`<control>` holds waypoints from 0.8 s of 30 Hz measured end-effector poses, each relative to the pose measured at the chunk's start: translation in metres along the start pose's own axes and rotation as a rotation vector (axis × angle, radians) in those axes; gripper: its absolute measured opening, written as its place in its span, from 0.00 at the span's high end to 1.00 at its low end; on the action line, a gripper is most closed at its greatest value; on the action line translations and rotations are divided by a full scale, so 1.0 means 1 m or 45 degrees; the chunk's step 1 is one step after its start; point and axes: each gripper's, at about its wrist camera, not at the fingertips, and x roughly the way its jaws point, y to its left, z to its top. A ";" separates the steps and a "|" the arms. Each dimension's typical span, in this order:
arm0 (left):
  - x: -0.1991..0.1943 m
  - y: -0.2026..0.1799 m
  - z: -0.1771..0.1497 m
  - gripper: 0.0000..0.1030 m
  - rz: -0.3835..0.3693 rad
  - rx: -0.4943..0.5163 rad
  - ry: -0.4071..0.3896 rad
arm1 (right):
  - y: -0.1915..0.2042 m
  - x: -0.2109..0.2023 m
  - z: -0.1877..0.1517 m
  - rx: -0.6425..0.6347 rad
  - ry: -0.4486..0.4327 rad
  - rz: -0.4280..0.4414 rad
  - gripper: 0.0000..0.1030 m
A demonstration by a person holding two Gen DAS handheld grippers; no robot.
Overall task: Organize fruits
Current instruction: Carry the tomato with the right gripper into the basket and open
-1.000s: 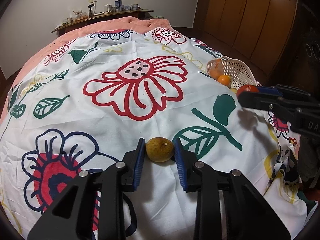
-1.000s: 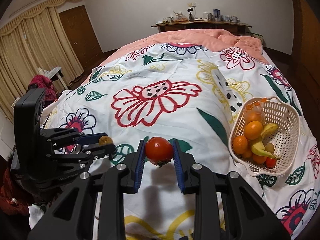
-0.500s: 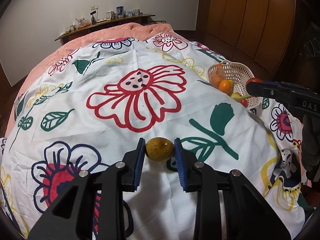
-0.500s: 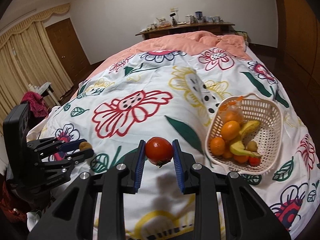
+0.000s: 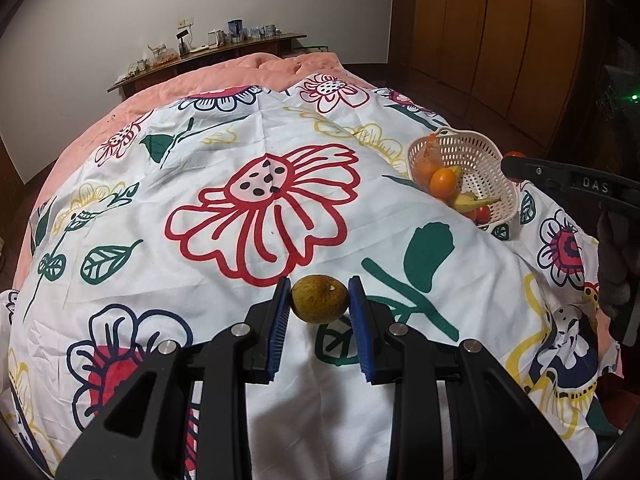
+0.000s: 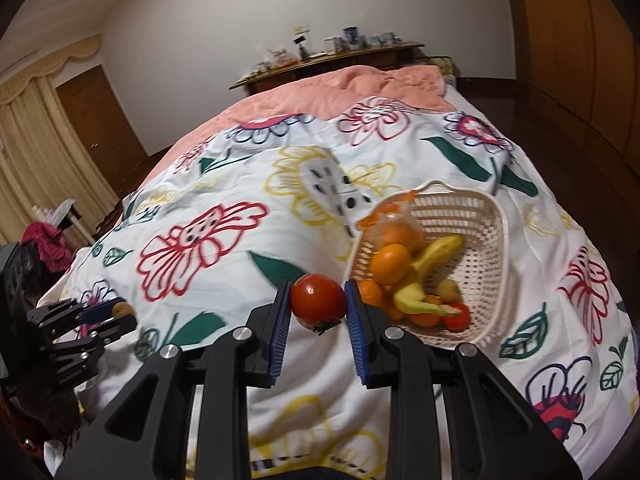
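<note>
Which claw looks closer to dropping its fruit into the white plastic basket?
Right. The right claw holds the red tomato beside the basket; the left claw, gripping a brown round fruit, is farther away.

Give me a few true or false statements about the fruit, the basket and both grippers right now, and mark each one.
1. The right gripper is shut on a tomato. True.
2. The left gripper is empty. False: it is shut on a brown fruit.
3. The basket holds a banana. True.
4. The basket is empty. False: it holds oranges and other fruit.
5. The basket sits on a bare wooden table. False: it sits on a floral bedspread.
</note>
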 end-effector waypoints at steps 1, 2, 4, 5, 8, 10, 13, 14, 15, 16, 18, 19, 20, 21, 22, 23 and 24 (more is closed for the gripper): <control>0.000 -0.001 0.001 0.71 -0.001 0.001 -0.001 | -0.004 -0.001 0.001 0.012 -0.004 -0.009 0.74; 0.000 -0.001 0.001 0.71 -0.002 0.002 -0.002 | -0.009 -0.001 0.001 0.024 -0.009 -0.017 0.74; -0.001 -0.003 0.003 0.71 -0.004 0.005 -0.006 | -0.019 -0.002 0.002 0.050 -0.018 -0.036 0.74; -0.002 -0.004 0.004 0.71 -0.006 0.007 -0.009 | -0.026 -0.002 0.003 0.068 -0.021 -0.047 0.74; -0.003 -0.007 0.007 0.71 -0.011 0.013 -0.017 | -0.042 0.000 0.004 0.115 -0.022 -0.074 0.74; -0.004 -0.010 0.011 0.71 -0.016 0.020 -0.021 | -0.053 0.005 0.003 0.149 -0.013 -0.095 0.74; -0.003 -0.016 0.015 0.71 -0.021 0.035 -0.024 | -0.067 0.015 0.002 0.191 0.009 -0.115 0.74; -0.003 -0.017 0.016 0.71 -0.021 0.038 -0.024 | -0.071 0.018 0.002 0.201 0.014 -0.121 0.74; -0.002 -0.019 0.018 0.71 -0.022 0.044 -0.024 | -0.075 0.022 0.002 0.210 0.020 -0.130 0.73; -0.002 -0.020 0.019 0.71 -0.022 0.048 -0.024 | -0.079 0.026 0.003 0.219 0.024 -0.136 0.73; -0.001 -0.023 0.021 0.71 -0.020 0.057 -0.022 | -0.086 0.033 0.004 0.240 0.031 -0.143 0.73; -0.001 -0.024 0.022 0.71 -0.018 0.060 -0.021 | -0.088 0.036 0.005 0.248 0.033 -0.145 0.73; 0.000 -0.025 0.023 0.71 -0.017 0.062 -0.021 | -0.091 0.038 0.005 0.259 0.035 -0.148 0.73; 0.000 -0.025 0.024 0.71 -0.015 0.065 -0.021 | -0.094 0.041 0.004 0.270 0.038 -0.151 0.71; 0.000 -0.026 0.025 0.71 -0.015 0.067 -0.022 | -0.097 0.042 0.003 0.282 0.038 -0.153 0.70; 0.000 -0.027 0.027 0.71 -0.014 0.070 -0.023 | -0.099 0.042 0.002 0.293 0.036 -0.156 0.68; 0.000 -0.029 0.028 0.71 -0.014 0.075 -0.023 | -0.103 0.043 0.001 0.310 0.036 -0.157 0.67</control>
